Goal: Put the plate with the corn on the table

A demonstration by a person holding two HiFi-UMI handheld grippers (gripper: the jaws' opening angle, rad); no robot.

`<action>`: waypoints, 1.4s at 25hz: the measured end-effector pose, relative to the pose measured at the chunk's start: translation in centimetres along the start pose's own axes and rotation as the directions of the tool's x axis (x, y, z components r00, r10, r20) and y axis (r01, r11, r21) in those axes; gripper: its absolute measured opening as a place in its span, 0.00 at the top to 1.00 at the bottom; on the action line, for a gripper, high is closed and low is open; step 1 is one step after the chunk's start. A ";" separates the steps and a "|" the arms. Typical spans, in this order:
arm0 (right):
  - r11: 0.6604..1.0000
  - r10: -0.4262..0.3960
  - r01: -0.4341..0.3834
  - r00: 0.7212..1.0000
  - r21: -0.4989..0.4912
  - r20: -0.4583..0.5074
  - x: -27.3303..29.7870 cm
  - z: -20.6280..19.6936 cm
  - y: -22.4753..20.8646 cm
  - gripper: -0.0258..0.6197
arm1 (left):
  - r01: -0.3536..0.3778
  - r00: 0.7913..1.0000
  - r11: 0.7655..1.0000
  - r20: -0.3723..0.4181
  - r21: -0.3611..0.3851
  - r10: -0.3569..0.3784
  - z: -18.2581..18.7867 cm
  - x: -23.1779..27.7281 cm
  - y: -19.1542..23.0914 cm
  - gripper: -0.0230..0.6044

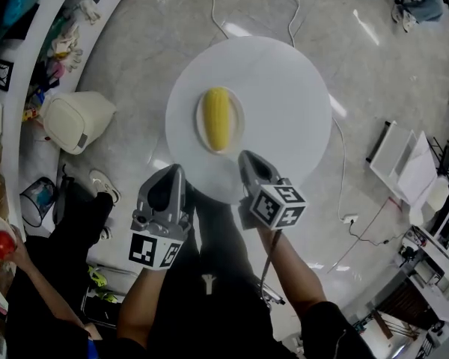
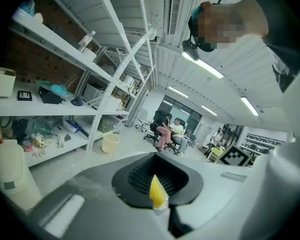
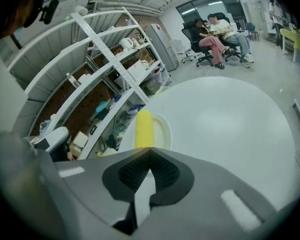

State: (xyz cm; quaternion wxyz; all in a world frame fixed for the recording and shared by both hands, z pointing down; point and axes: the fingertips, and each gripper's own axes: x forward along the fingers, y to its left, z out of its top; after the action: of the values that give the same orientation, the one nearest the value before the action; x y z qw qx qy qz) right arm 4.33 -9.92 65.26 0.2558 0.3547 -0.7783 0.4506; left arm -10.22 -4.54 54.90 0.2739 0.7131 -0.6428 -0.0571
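Observation:
A yellow corn cob (image 1: pixel 218 117) lies on a small white plate (image 1: pixel 239 120) that rests on the round white table (image 1: pixel 284 103), left of its middle. My left gripper (image 1: pixel 173 172) hangs at the table's near edge, jaws together and empty. My right gripper (image 1: pixel 247 157) is just short of the plate's near rim, also shut on nothing. In the right gripper view the corn (image 3: pixel 143 129) and plate (image 3: pixel 162 131) lie right beyond the closed tips of my right gripper (image 3: pixel 150 150). In the left gripper view a sliver of corn (image 2: pixel 157 191) shows through the slot behind the closed tips of my left gripper (image 2: pixel 156 156).
A white bin (image 1: pixel 75 122) stands on the floor left of the table, by curved white shelving (image 1: pixel 15 103). Another person's hand with a red thing (image 1: pixel 1 244) is at the lower left. Cables (image 1: pixel 340 163) trail over the floor on the right. People sit on chairs (image 3: pixel 215 39) far off.

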 end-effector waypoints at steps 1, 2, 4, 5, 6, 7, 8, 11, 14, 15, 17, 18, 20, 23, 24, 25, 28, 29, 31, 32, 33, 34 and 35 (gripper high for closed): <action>1.000 0.006 -0.006 1.000 -0.012 0.011 -0.5 0.3 0.5 0.94 | 0.004 1.000 1.000 0.000 0.003 -0.004 0.3 -0.2 -0.4 0.96; 1.000 0.013 -0.012 1.000 -0.023 0.024 -1.0 0.6 0.9 0.95 | 0.009 1.000 1.000 0.001 0.006 -0.009 0.7 -0.3 -0.8 0.96; 0.999 0.028 -0.026 0.998 -0.036 0.050 -1.9 1.3 1.9 0.95 | 0.021 1.000 1.000 0.009 0.016 -0.021 1.4 -0.6 -1.7 0.96; 0.999 0.033 -0.031 0.997 -0.040 0.063 -2.4 1.6 2.4 0.95 | 0.027 1.000 0.999 0.014 0.020 -0.027 1.8 -0.8 -2.1 0.96; 0.998 0.037 -0.034 0.996 -0.045 0.076 -2.9 1.9 3.0 0.95 | 0.033 0.999 0.999 0.019 0.024 -0.033 2.3 -1.0 -2.6 0.96; 0.998 0.040 -0.036 0.995 -0.052 0.089 -3.5 2.2 3.6 0.95 | 0.039 0.999 0.999 0.023 0.028 -0.040 2.8 -1.3 -3.1 0.96; 0.998 0.042 -0.036 0.994 -0.060 0.102 -4.2 2.5 4.2 0.95 | 0.045 0.999 0.998 0.028 0.033 -0.046 3.4 -1.6 -3.7 0.96; 0.996 0.048 -0.037 0.989 -0.080 0.141 -6.2 3.4 6.2 0.95 | 0.065 0.997 0.997 0.044 0.049 -0.067 5.4 -2.7 -5.3 0.96; 0.995 0.061 -0.044 0.981 -0.094 0.182 -8.1 4.7 8.0 0.95 | 0.082 0.994 0.995 0.067 0.059 -0.086 7.3 -3.6 -6.6 0.96; 0.994 0.064 -0.045 0.979 -0.101 0.195 -8.7 5.1 8.6 0.95 | 0.087 0.993 0.994 0.073 0.064 -0.092 7.8 -4.0 -6.9 0.96; 0.992 0.067 -0.042 0.974 -0.118 0.217 -9.9 5.7 9.8 0.95 | 0.098 0.991 0.992 0.084 0.075 -0.104 8.8 -4.8 -7.6 0.96; 0.991 0.068 -0.040 0.971 -0.126 0.229 -10.6 5.9 10.4 0.95 | 0.103 0.990 0.992 0.090 0.079 -0.110 9.3 -5.3 -8.0 0.96; 0.989 0.074 -0.039 0.964 -0.141 0.256 -12.0 6.6 11.6 0.95 | 0.111 0.988 0.990 0.102 0.086 -0.119 10.2 -6.2 -8.6 0.96; 0.986 0.086 -0.037 0.948 -0.162 0.306 -14.0 7.7 13.4 0.95 | 0.118 0.984 0.989 0.121 0.092 -0.129 11.6 -7.6 -9.1 0.96; 0.985 0.091 -0.037 0.942 -0.169 0.324 -14.6 8.1 14.1 0.95 | 0.119 0.983 0.988 0.129 0.096 -0.131 12.2 -8.1 -9.0 0.96; 0.984 0.096 -0.037 0.934 -0.175 0.344 -15.2 8.6 14.8 0.95 | 0.120 0.981 0.988 0.138 0.101 -0.134 12.8 -8.5 -9.0 0.96; 0.980 0.112 -0.036 0.912 -0.193 0.395 -17.0 10.0 16.5 0.95 | 0.120 0.976 0.986 0.169 0.115 -0.139 14.7 -9.4 -9.1 0.96; 0.978 0.119 -0.036 0.906 -0.205 0.407 -17.6 10.3 16.9 0.95 | 0.121 0.974 0.986 0.177 0.119 -0.141 15.2 -9.7 -9.3 0.96; 0.973 0.134 -0.037 0.894 -0.229 0.428 -18.9 10.6 17.7 0.95 | 0.125 0.971 0.984 0.188 0.128 -0.148 16.2 -10.4 -9.9 0.96; 0.970 0.142 -0.037 0.887 -0.239 0.439 -19.6 10.8 18.2 0.95 | 0.129 0.969 0.983 0.193 0.134 -0.153 16.6 -10.7 -10.2 0.96; 0.968 0.151 -0.039 0.880 -0.249 0.450 -20.2 10.9 18.7 0.95 | 0.134 0.967 0.981 0.199 0.140 -0.160 17.0 -11.1 -10.6 0.96; 0.965 0.162 -0.042 0.872 -0.259 0.462 -20.9 11.1 19.2 0.95 | 0.139 0.964 0.979 0.205 0.147 -0.167 17.4 -11.5 -11.0 0.96; 0.962 0.173 -0.045 0.862 -0.268 0.476 -21.7 11.2 19.7 0.95 | 0.143 0.962 0.978 0.212 0.153 -0.174 17.7 -11.8 -11.3 0.96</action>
State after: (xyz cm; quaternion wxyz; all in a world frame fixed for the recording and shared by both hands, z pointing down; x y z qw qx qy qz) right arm 1.39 -6.12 34.27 0.0643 0.3786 -0.8867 0.2575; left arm -9.84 1.30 31.48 0.1447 0.7683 -0.6129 -0.1147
